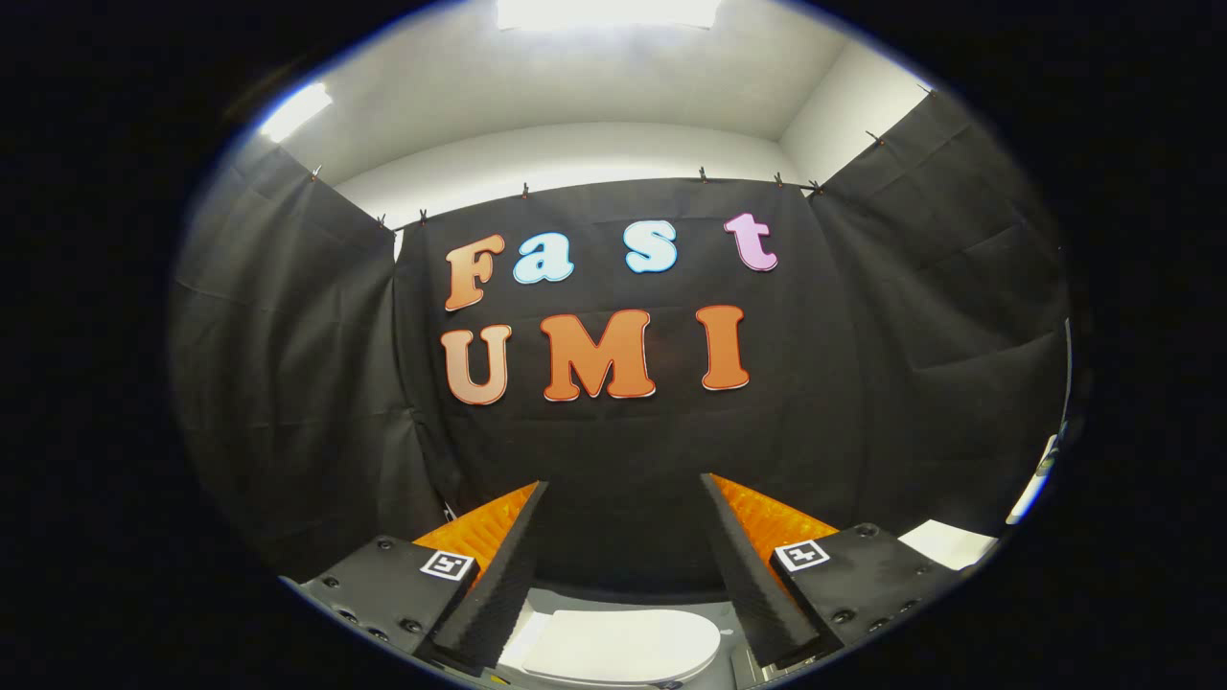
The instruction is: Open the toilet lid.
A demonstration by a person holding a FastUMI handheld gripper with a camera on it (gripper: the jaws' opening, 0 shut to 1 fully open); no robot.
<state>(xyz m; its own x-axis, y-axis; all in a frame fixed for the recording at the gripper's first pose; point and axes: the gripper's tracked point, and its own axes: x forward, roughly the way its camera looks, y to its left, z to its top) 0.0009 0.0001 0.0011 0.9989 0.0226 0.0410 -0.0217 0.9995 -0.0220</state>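
Observation:
A white toilet with its lid lying flat and closed sits low down, seen between and below my two fingers. My gripper is held well above and back from it, pointing at the black cloth wall. The fingers are black with orange ribbed backs and stand wide apart, open, with nothing between them. Much of the toilet body is hidden below the fingers.
Black cloth walls close in ahead, left and right of the toilet. A white surface shows low on the right beside the cloth. Grey floor lies around the toilet's base.

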